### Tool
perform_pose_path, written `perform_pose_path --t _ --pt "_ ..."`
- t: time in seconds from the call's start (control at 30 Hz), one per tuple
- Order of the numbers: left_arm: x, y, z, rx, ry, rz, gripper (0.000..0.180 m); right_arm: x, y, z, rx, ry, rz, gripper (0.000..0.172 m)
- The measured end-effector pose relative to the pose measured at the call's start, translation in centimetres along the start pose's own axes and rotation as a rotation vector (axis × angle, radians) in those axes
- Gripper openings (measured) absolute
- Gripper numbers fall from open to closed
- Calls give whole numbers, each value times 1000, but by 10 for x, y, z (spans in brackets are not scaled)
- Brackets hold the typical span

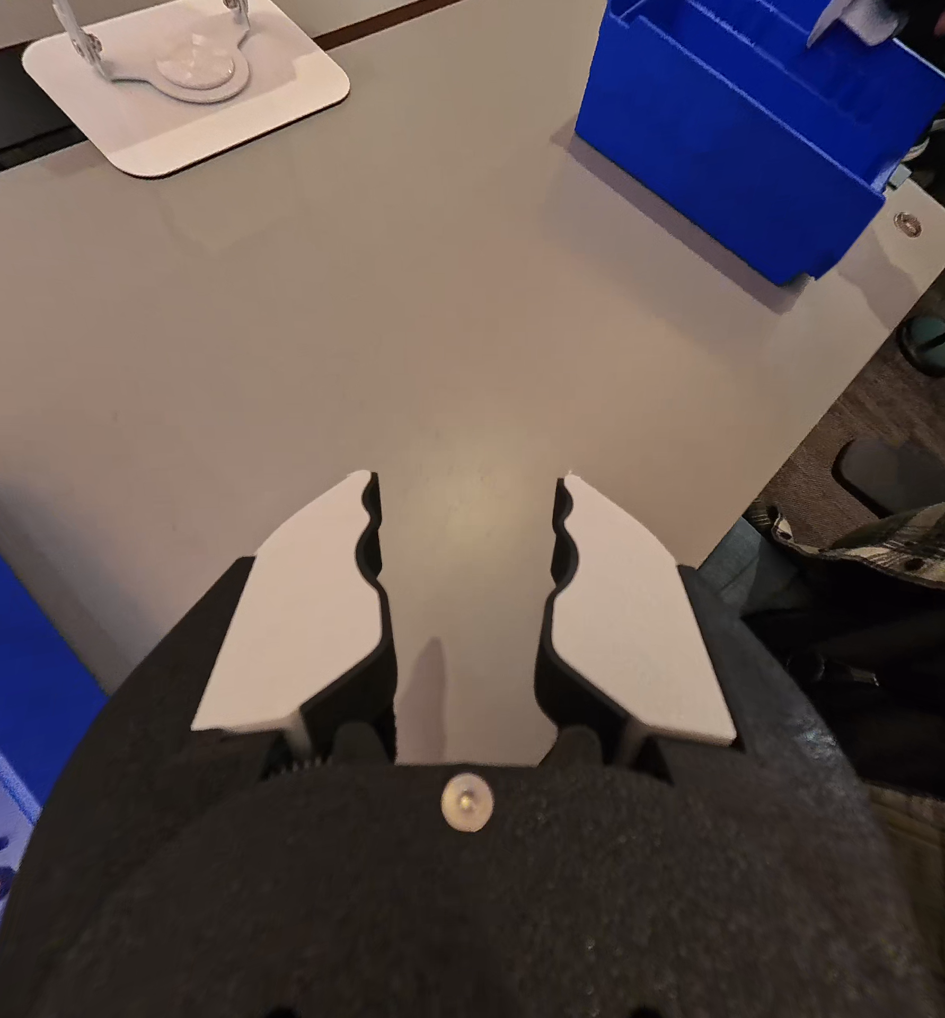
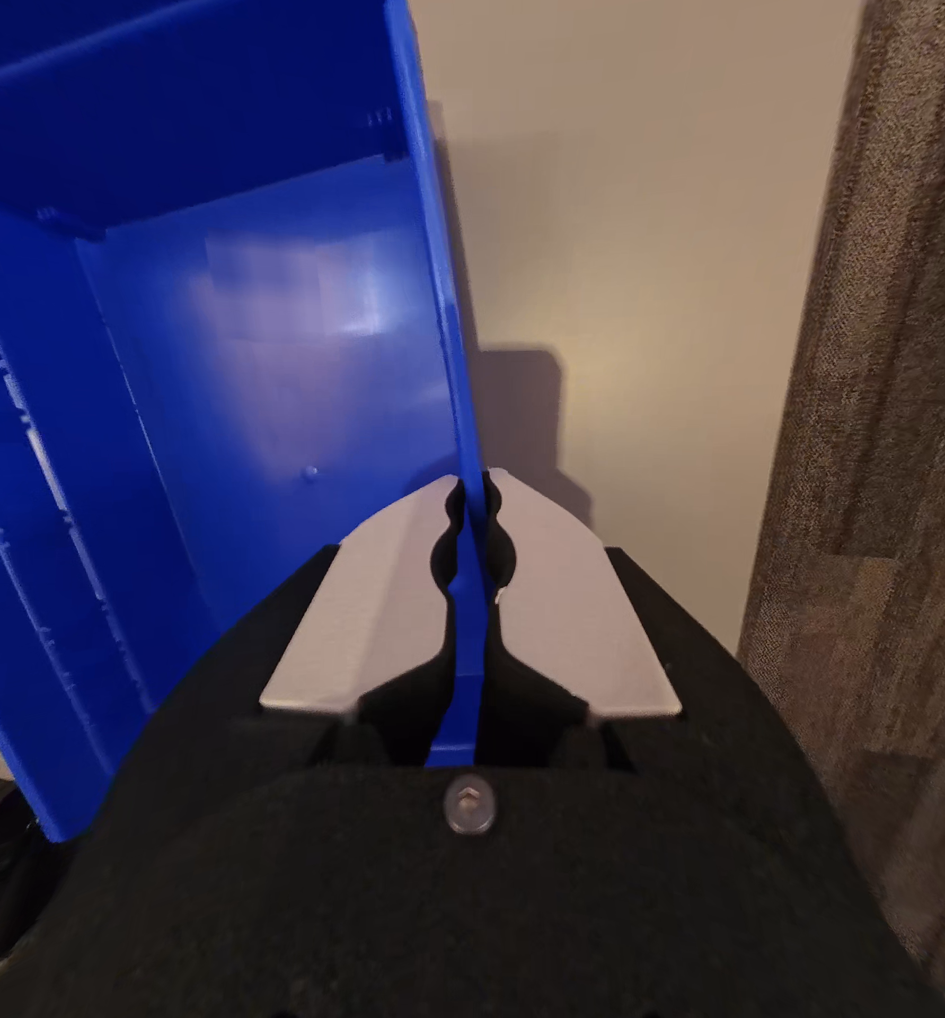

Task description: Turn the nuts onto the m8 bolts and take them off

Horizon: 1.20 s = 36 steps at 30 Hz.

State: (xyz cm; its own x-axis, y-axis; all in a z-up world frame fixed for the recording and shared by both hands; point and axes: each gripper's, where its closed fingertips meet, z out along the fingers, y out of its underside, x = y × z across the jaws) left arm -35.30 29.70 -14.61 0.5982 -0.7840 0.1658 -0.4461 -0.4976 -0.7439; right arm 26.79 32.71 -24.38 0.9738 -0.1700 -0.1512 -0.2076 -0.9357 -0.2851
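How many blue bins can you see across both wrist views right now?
2 at least: one bin at the table's far right, its wall apparently pinched by the right gripper; another at the left edge. More may be hidden.

My left gripper point(image 1: 467, 479) is hovering with its jaws spread wide, white fingers point(image 1: 316, 556) well apart and nothing between the pads. My right gripper point(image 2: 475, 476) is clamping down: its jaws are nearly together, both dark pads pressing on the thin wall of the blue bin point(image 2: 272, 341), one finger inside, one outside.
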Motion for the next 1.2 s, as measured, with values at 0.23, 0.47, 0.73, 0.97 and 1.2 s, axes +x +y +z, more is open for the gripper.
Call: perform_pose_path --t 0.23,0.47,0.73,0.97,1.2 --pt "6 -10 8 -2 -1 13 60 41 2 -7 33 46 45 6" --pt "5 -10 7 -1 -10 -1 61 58 1 -9 39 47 36 5" --pt "2 -8 3 -4 -24 -10 61 63 -3 -9 42 50 23 5" --pt "1 -6 2 -7 -27 -11 61 66 -4 -9 38 45 14 6" --pt "-2 -3 1 -3 -35 -27 62 68 -5 -10 35 39 1 6"
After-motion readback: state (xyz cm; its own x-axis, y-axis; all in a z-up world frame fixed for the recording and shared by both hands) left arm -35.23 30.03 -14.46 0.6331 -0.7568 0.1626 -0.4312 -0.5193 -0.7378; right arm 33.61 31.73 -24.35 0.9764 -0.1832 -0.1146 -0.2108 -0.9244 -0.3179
